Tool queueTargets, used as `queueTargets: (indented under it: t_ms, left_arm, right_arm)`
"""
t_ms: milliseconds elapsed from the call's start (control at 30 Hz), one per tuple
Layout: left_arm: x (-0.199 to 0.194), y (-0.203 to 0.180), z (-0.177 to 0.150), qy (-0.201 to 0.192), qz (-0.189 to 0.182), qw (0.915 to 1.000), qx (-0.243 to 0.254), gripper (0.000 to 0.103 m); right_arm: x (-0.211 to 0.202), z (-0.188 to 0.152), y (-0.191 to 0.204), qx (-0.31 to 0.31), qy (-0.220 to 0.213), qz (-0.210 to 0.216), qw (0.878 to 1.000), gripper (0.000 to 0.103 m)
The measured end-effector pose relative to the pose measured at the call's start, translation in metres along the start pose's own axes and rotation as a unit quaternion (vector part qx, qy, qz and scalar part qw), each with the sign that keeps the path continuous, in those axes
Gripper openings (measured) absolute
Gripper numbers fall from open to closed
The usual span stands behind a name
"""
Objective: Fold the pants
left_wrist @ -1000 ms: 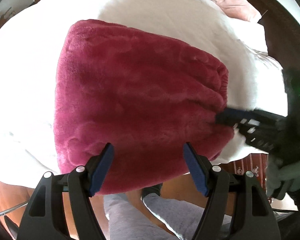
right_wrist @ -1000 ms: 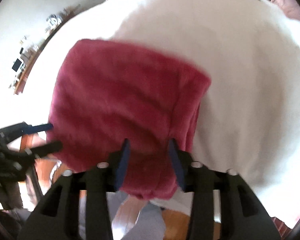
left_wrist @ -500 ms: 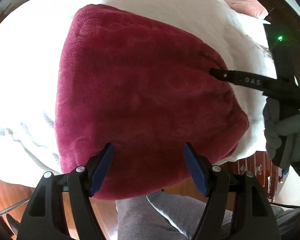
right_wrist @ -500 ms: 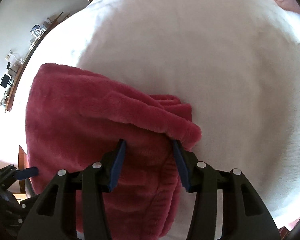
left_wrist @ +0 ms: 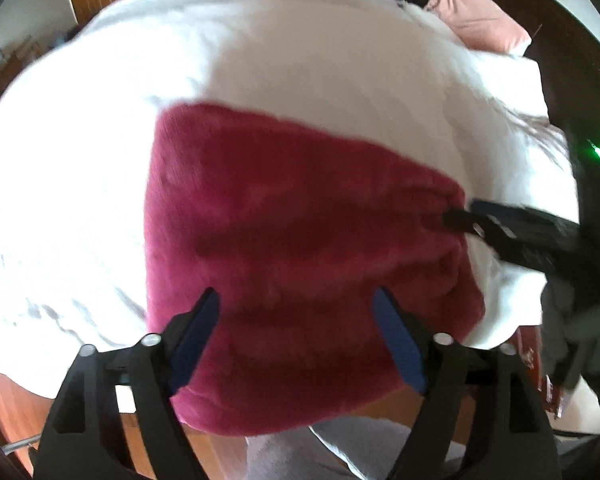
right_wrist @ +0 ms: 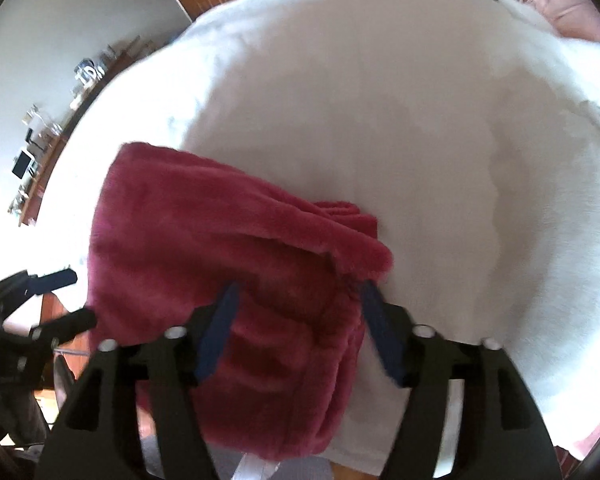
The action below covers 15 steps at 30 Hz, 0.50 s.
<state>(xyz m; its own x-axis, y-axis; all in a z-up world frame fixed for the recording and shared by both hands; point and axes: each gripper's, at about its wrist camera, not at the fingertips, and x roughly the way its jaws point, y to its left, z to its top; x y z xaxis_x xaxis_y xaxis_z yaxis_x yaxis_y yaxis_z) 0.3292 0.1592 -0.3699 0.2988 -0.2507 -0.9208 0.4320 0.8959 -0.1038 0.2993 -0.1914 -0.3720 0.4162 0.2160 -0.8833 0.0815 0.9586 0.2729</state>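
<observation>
Folded crimson fleece pants (left_wrist: 300, 240) lie at lower centre of the frame, on the white bed (left_wrist: 300, 60), overhanging its near edge. Left tongs (left_wrist: 296, 340) and right tongs (right_wrist: 296, 332) have just opened wide and grip nothing. Best practice: withdraw clear without dragging the layers.

white bedspread (left_wrist: 300, 60) | pink pillow (left_wrist: 480, 20) far corner | cluttered shelf (right_wrist: 40, 152)
</observation>
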Motion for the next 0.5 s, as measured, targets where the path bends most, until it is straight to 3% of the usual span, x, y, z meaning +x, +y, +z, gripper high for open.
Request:
queueTargets:
  t_ms: [300,500]
  left_arm:
    - [-0.038,-0.037,0.015,-0.055,0.020,0.9980,0.025,0.093]
    - [-0.063,-0.068,0.018,-0.079,0.037,0.9950,0.049,0.098]
  right_arm:
    - [-0.075,-0.036,0.007,0.002,-0.052,0.017,0.999,0.078]
    - [-0.117,-0.048,0.021,-0.016,-0.094,0.022,0.995,0.089]
